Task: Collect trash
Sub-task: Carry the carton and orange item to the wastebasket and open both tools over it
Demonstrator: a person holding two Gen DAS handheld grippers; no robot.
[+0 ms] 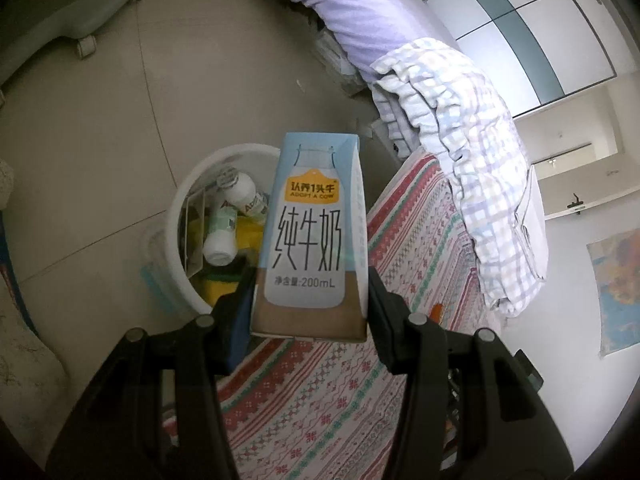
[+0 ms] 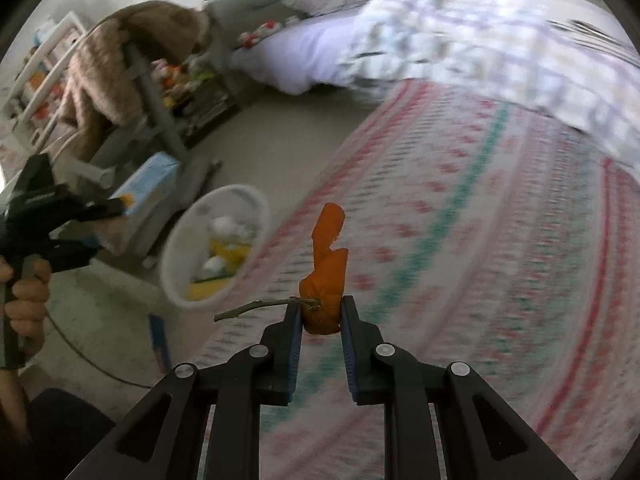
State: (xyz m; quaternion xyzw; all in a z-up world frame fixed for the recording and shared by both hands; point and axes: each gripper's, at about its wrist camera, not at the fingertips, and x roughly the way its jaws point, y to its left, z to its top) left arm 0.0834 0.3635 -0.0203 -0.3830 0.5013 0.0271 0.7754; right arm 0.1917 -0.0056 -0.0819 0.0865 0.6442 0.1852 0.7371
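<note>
Left gripper [image 1: 310,296] is clamping the base of a milk carton [image 1: 312,236], jaws pressing both side faces, carton standing upright along the fingers. Carton is pale blue and brown with a white bottle graphic. It's hanging over the edge between the bed and the floor, with the white trash bin [image 1: 188,200] just behind and left of it in the left wrist view. Bin is sitting on the tiled floor [image 1: 100,140], right against the bed side. Inside it: two small white bottles [image 1: 228,220] and some yellow wrapping; the rest I can't make out.

Right gripper [image 2: 320,312] is pinching a piece of orange peel [image 2: 326,276], jaws narrow, pads squeezing its lower end. A thin green stem [image 2: 256,308] is sticking out to the left of the peel. Peel is hanging above the patterned bedsheet [image 2: 480,240], near the bed edge, bin to its lower left in that view, well apart from the peel.

Right wrist view is also catching a hand [image 2: 26,292] gripping the left tool's handle at far left. A checked blanket [image 1: 460,140] is lying bunched further up the bed.
</note>
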